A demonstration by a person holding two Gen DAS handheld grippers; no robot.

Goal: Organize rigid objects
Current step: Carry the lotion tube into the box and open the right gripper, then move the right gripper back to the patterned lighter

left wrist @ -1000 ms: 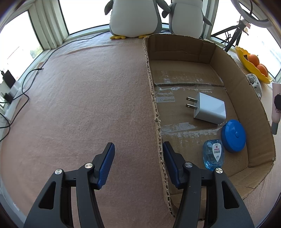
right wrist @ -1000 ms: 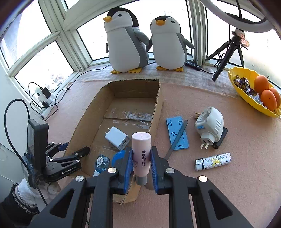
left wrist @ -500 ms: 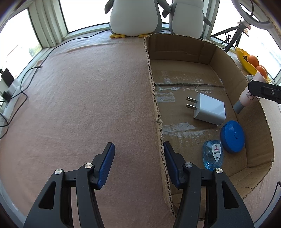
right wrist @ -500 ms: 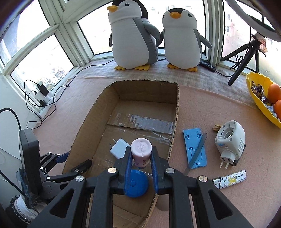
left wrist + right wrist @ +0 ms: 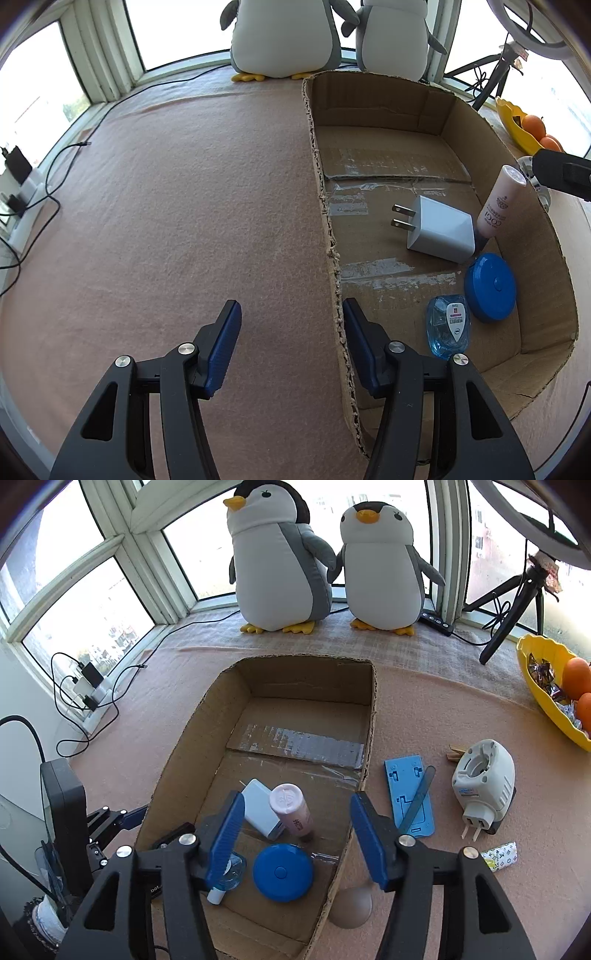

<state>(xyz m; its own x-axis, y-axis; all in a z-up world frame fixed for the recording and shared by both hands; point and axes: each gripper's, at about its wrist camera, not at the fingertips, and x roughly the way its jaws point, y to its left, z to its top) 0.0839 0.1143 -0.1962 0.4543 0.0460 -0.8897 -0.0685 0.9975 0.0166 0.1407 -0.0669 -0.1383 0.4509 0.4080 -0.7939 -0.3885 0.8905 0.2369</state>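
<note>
The open cardboard box (image 5: 303, 675) holds a white charger (image 5: 258, 808), a blue round disc (image 5: 282, 871) and a clear blue bottle (image 5: 448, 325). A pink tube bottle (image 5: 291, 808) stands tilted, cap down, beside the charger, free of both pads. Above it my right gripper (image 5: 297, 801) has its jaws opening wide, and neither pad touches the bottle. My left gripper (image 5: 290, 306) is open and straddles the box's left wall (image 5: 332, 258), its right finger inside the box, gripping nothing. In the left wrist view the pink bottle (image 5: 498, 206) leans toward the box's right wall.
Right of the box lie a blue phone stand (image 5: 408, 797), a white plug adapter (image 5: 482, 779) and a patterned tube (image 5: 500, 854). A yellow fruit bowl (image 5: 543, 701) sits far right, a tripod (image 5: 517, 605) and two plush penguins (image 5: 280, 561) behind. A power strip with cables (image 5: 88, 690) lies left.
My right gripper carried the pink bottle from the box's near corner to over the box, then its jaws spread and let it go. The bottle now rests inside. The left gripper kept still.
</note>
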